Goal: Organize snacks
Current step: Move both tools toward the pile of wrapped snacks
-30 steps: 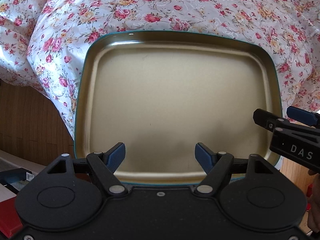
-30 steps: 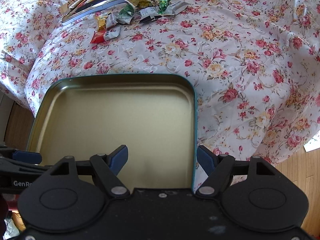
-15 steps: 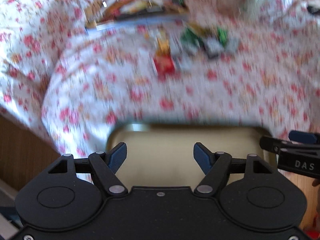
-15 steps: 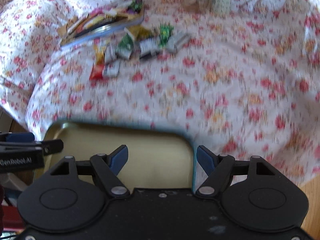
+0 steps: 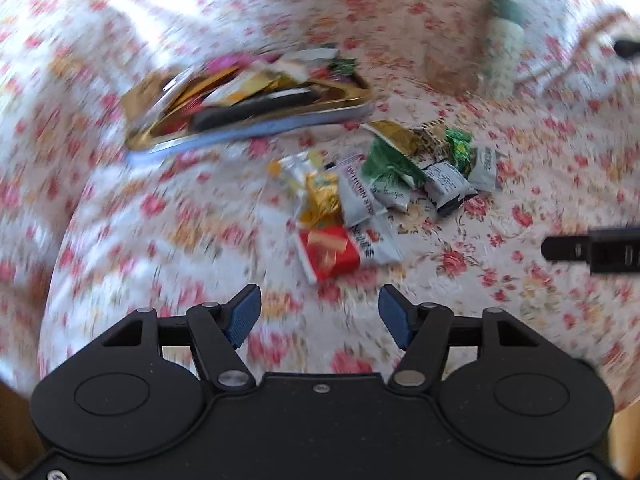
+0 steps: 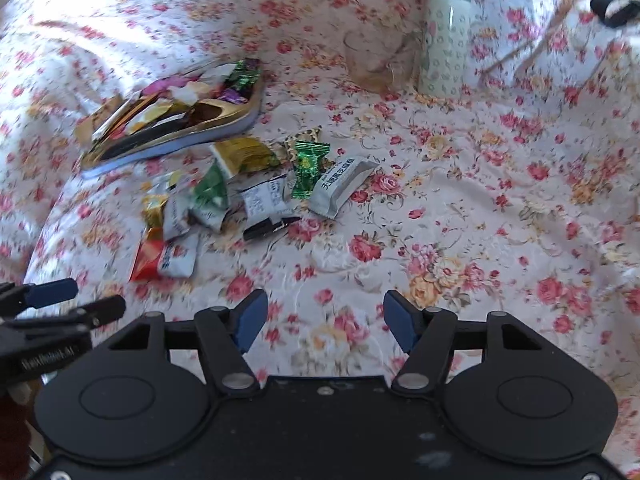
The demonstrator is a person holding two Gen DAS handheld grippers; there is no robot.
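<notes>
Several loose snack packets point(image 5: 376, 196) lie in a heap on the flowered cloth, seen again in the right wrist view as the same heap point(image 6: 248, 196). The nearest is a red packet point(image 5: 328, 252), just ahead of my left gripper point(image 5: 320, 310). Its jaws are closing with only cloth between them. My right gripper point(image 6: 325, 314) hovers over bare cloth to the right of the heap, jaws also closing on nothing. A green candy point(image 6: 308, 168) and a grey-white packet point(image 6: 340, 188) lie at the heap's right end. Each gripper shows at the edge of the other's view.
A shallow tin point(image 5: 280, 124) heaped with snacks sits tilted at the back left, also visible as the tin point(image 6: 236, 124). A clear glass point(image 6: 372, 64) and a pale green bottle point(image 6: 444, 40) stand behind. The cloth's edge drops off at the left point(image 5: 48, 300).
Both views have swung up and forward off the empty gold tray, which has left the frames. The snack heap has come close. Both pairs of jaws stand a little narrower.
</notes>
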